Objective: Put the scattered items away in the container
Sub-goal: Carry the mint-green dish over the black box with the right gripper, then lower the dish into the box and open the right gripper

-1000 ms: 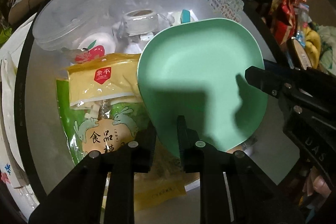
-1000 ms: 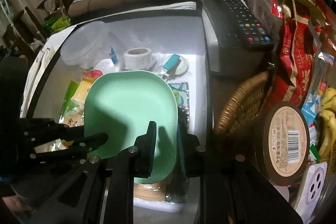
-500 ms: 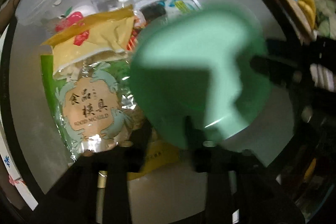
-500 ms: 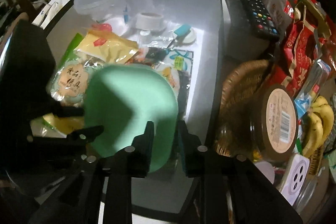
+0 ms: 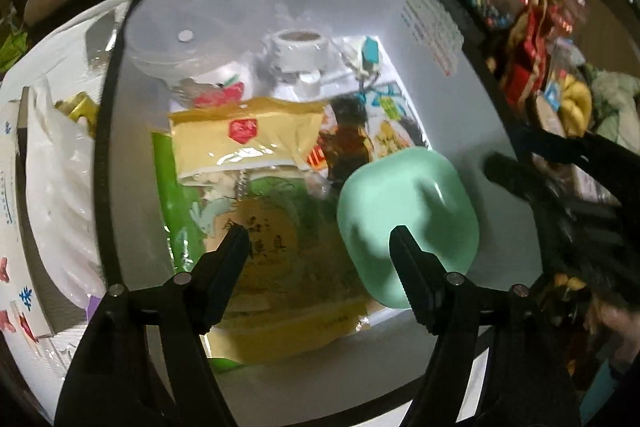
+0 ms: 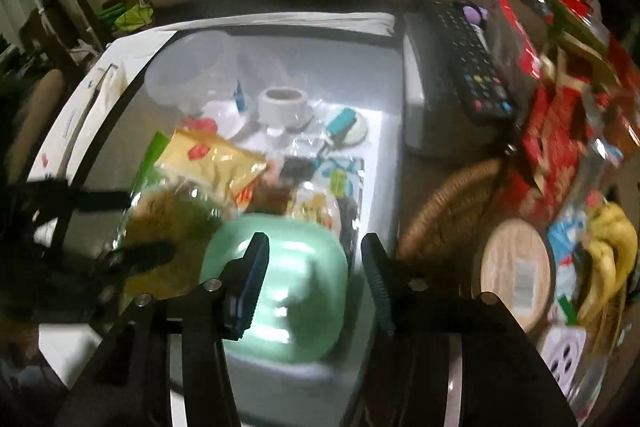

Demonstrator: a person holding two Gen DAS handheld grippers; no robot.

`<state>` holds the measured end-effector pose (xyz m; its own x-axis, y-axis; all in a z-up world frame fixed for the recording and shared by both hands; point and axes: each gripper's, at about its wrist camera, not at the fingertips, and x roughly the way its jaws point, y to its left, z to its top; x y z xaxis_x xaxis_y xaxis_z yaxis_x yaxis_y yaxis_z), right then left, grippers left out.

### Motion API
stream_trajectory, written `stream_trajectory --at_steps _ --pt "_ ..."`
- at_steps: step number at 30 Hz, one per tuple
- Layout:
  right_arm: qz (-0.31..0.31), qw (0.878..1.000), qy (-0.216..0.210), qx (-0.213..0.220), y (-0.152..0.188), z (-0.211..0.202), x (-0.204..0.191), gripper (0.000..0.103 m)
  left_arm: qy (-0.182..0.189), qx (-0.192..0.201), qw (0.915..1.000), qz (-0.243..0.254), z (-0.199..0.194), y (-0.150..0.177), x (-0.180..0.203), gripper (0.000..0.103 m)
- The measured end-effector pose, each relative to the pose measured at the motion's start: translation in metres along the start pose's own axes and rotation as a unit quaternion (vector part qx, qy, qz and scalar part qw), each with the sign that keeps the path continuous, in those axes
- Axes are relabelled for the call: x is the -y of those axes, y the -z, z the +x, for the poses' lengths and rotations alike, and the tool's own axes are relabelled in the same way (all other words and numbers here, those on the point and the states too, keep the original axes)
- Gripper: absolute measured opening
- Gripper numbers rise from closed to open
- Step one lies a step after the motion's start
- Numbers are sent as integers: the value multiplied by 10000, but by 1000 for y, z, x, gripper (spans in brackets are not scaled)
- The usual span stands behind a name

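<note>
A mint-green plate (image 5: 408, 219) lies loose in the near right corner of the grey, black-rimmed container (image 5: 108, 163), resting on snack packets; the same plate (image 6: 288, 287) is blurred in the right wrist view. My left gripper (image 5: 320, 233) hangs above the packets. Its jaws are opening and nothing is pressed between them. My right gripper (image 6: 315, 239) hovers over the plate. Its jaws are also opening and do not touch the plate. Inside the container are a yellow packet (image 5: 248, 135), a green mould packet (image 5: 264, 239), a tape roll (image 5: 300, 47) and a clear tub (image 5: 192, 23).
To the right of the container (image 6: 360, 67) are a black remote (image 6: 472, 67) on a grey box, a wicker basket (image 6: 452, 211), a round tin (image 6: 516, 267), red packets and bananas (image 6: 612, 247). A white bag (image 5: 60, 195) lies to the left. A sofa stands behind.
Both grippers were shut on the green plate's rim. They have opened and risen, and the plate now lies lower in the container on the packets.
</note>
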<state>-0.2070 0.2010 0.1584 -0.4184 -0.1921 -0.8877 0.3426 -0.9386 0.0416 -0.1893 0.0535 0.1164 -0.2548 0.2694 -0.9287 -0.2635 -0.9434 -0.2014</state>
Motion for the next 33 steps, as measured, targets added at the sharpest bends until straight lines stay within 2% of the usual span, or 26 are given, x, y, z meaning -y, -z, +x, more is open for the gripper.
stream_trajectory --at_steps 3,6,8,10,14,17,22,27,30,33 --pt "-190 9992 2 -348 -21 28 -9 50 44 151 9999 -5 -5 9 -7 70" --pt "-326 9968 86 -727 -36 59 -16 50 -134 168 9997 139 -4 9 -10 70" --pt "-460 9945 372 -868 -43 74 -22 53 -169 219 9995 148 -5 8 -11 70" --pt "-522 9923 416 -1042 -49 87 -26 51 -64 261 9996 92 -6 6 -14 71" --pt "-643 9887 577 -1222 -47 107 -37 51 91 321 9994 46 -9 10 -19 71" --pt "-699 9834 640 -1549 -39 126 -42 51 170 333 9993 -1 -11 13 -23 71" --pt "-540 9769 551 -1993 -23 134 -37 51 52 371 9992 130 -17 20 -26 71" --pt "-371 9815 561 -1792 -20 109 -33 52 31 424 9991 84 -25 29 -34 71" --pt "-487 9865 675 -1414 -24 82 -35 59 104 517 9986 -42 -34 37 -42 71" --pt "-616 9913 544 -1029 -23 50 -38 63 240 726 9970 -118 -51 50 -51 72"
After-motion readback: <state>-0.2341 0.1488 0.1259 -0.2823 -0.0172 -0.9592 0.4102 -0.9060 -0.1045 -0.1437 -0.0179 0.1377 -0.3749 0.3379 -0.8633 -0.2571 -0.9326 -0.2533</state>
